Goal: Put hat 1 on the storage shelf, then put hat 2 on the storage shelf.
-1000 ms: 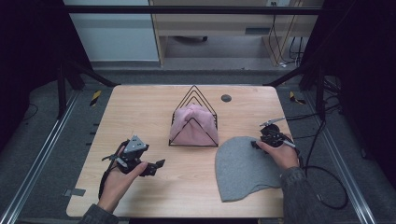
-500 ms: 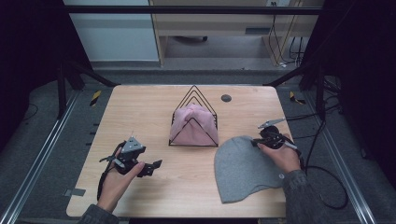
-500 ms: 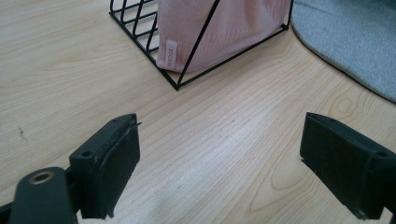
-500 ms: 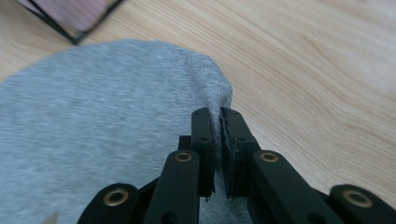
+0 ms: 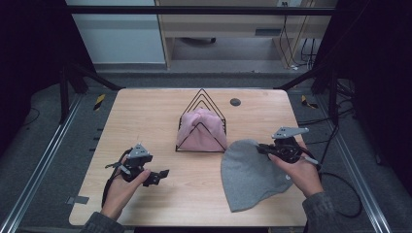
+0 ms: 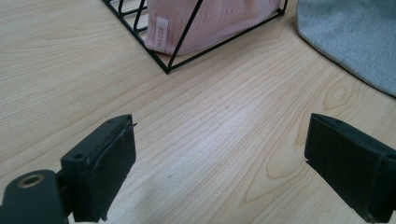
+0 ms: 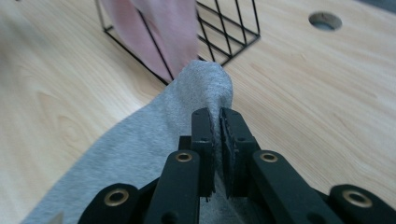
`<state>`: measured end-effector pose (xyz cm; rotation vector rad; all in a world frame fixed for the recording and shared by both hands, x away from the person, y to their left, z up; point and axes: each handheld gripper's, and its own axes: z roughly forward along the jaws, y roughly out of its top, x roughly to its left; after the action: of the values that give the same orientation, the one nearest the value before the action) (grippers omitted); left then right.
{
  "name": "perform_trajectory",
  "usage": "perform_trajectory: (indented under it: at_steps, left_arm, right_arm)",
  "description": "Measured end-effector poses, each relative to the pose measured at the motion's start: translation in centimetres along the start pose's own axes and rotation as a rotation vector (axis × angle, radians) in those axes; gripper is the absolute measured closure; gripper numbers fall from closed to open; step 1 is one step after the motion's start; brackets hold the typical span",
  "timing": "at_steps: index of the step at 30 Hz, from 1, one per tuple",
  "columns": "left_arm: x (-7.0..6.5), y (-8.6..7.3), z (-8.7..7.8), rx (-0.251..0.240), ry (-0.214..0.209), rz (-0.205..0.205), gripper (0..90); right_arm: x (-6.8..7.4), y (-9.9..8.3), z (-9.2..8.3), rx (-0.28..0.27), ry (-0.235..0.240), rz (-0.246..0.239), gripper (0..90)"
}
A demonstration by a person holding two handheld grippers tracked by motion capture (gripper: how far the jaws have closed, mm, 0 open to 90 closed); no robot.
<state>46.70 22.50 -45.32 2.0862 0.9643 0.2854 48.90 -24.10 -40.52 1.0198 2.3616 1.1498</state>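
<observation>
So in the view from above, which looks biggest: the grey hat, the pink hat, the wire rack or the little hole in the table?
1. Grey hat
2. Wire rack
3. Pink hat, sitting inside the rack, nearly its size
4. Hole

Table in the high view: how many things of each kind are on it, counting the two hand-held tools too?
Hats: 2, a pink hat in the rack and a grey hat flat on the table
Wire racks: 1, the black rack
Grippers: 2, left gripper open, right gripper pinching the grey hat
Total: 5
</observation>
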Motion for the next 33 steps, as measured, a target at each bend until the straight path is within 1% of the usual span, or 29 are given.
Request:
perform_trajectory:
  at_steps: [1,2,5,7,8,9,11,12,13,14,15,16,17,18,19,20,23,25,26,27,28,33]
  left_arm:
    - [0.0,0.0,0.0,0.000,0.000,0.000,8.2]
    - [0.0,0.0,0.1,0.000,-0.013,-0.003,8.2]
    - [-0.2,0.0,0.2,-0.002,-0.037,-0.003,8.3]
    - [-0.3,0.0,0.2,-0.003,-0.044,0.000,8.3]
    - [-0.3,0.0,0.2,-0.006,-0.051,0.002,8.2]
    - [-0.4,0.1,0.3,-0.006,-0.059,0.006,8.2]
    - [-0.7,0.1,0.3,-0.010,-0.084,0.009,8.3]
    - [-0.9,0.2,0.4,-0.011,-0.101,0.017,8.3]
    - [-1.0,0.2,0.4,-0.012,-0.107,0.022,8.3]
    - [-1.0,0.2,0.4,-0.012,-0.107,0.022,8.3]
    - [-1.3,0.3,0.5,-0.016,-0.130,0.030,8.4]
    - [-1.3,0.3,0.5,-0.016,-0.130,0.030,8.5]
    - [-1.4,0.3,0.5,-0.017,-0.140,0.034,8.6]
    - [-1.7,0.4,0.5,-0.020,-0.154,0.042,8.6]
    - [-1.8,0.4,0.6,-0.018,-0.160,0.050,8.7]
    - [-1.8,0.4,0.6,-0.018,-0.160,0.050,8.7]
    - [-2.2,0.5,0.6,-0.026,-0.186,0.062,9.6]
    - [-2.3,0.5,0.6,-0.029,-0.188,0.063,9.7]
    - [-2.5,0.6,0.6,-0.033,-0.197,0.067,9.7]
    - [-2.5,0.6,0.6,-0.033,-0.197,0.067,9.8]
    - [-2.6,0.6,0.6,-0.038,-0.207,0.072,9.7]
    - [-2.9,0.7,0.6,-0.048,-0.221,0.081,9.9]
  right_arm:
    - [0.0,0.0,0.0,0.000,0.000,0.000,85.1]
    - [0.7,0.3,-0.6,-0.019,0.012,-0.014,85.1]
    - [1.7,0.9,-1.2,-0.045,0.033,-0.032,85.3]
    - [2.0,1.1,-1.4,-0.050,0.041,-0.036,85.3]
    - [2.9,1.9,-1.9,-0.078,0.062,-0.048,85.4]
    - [2.9,1.9,-1.9,-0.078,0.062,-0.048,85.4]
    - [3.8,2.7,-2.3,-0.103,0.079,-0.064,85.5]
    - [4.8,3.7,-2.7,-0.126,0.091,-0.089,85.5]
    - [5.3,4.3,-2.9,-0.134,0.096,-0.105,85.5]
    - [5.7,4.8,-3.0,-0.140,0.098,-0.121,85.5]
    - [6.1,5.2,-3.0,-0.143,0.099,-0.136,85.5]
    - [6.1,5.2,-3.0,-0.143,0.099,-0.136,85.5]
    - [6.8,6.1,-2.9,-0.150,0.106,-0.156,85.5]
    - [7.1,6.5,-2.8,-0.154,0.110,-0.165,85.5]
    - [7.5,6.9,-2.8,-0.156,0.114,-0.171,85.5]
    - [7.5,6.9,-2.8,-0.156,0.114,-0.171,85.5]
    - [8.6,8.5,-2.7,-0.171,0.112,-0.219,85.7]
    - [9.1,9.3,-2.8,-0.183,0.120,-0.234,85.8]
    - [9.4,9.7,-2.9,-0.188,0.125,-0.242,85.8]
    - [9.4,9.7,-2.9,-0.188,0.125,-0.242,85.8]
    - [9.9,10.6,-3.1,-0.201,0.139,-0.256,86.0]
    - [11.0,12.1,-3.6,-0.222,0.159,-0.287,86.0]
